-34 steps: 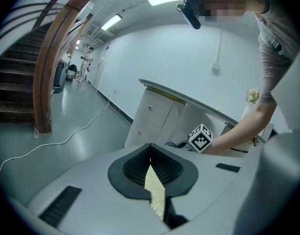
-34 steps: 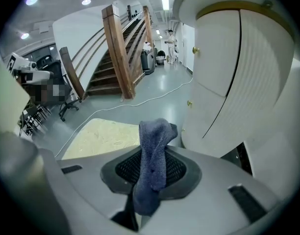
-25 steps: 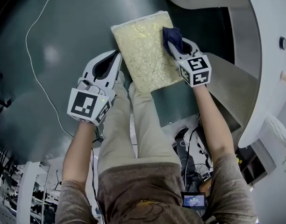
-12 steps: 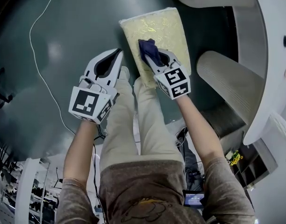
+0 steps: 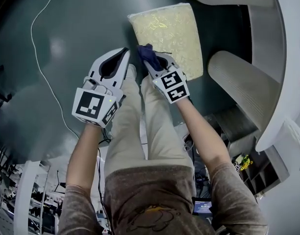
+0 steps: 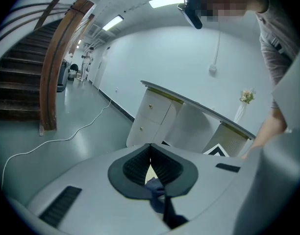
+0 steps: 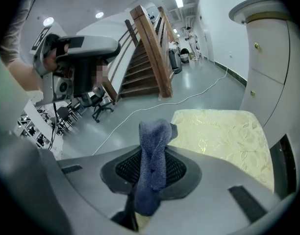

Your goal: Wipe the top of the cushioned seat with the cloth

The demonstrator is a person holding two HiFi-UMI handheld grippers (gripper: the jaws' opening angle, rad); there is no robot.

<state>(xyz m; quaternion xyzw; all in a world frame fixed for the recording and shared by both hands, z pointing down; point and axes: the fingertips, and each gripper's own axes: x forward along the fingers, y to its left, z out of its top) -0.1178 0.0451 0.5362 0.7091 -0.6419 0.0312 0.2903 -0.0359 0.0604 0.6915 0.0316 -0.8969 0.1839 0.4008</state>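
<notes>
White cable (image 6: 63,138) snaking over grey floor (image 5: 81,28); wooden staircase (image 7: 152,53) beyond; curved white counter (image 5: 287,58) at right.

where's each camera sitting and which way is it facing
Head view: on the person's head, facing steeply down at the cushioned seat; shows arms, legs, left gripper, right gripper.
Left gripper view: on the left gripper, facing along its touching fingers toward a white counter; torso at right.
Right gripper view: on the right gripper, facing along fingers shut on the cloth, over the cushioned seat toward a staircase; an arm at left.
Shared: head and right gripper views show cloth and cushioned seat.
</notes>
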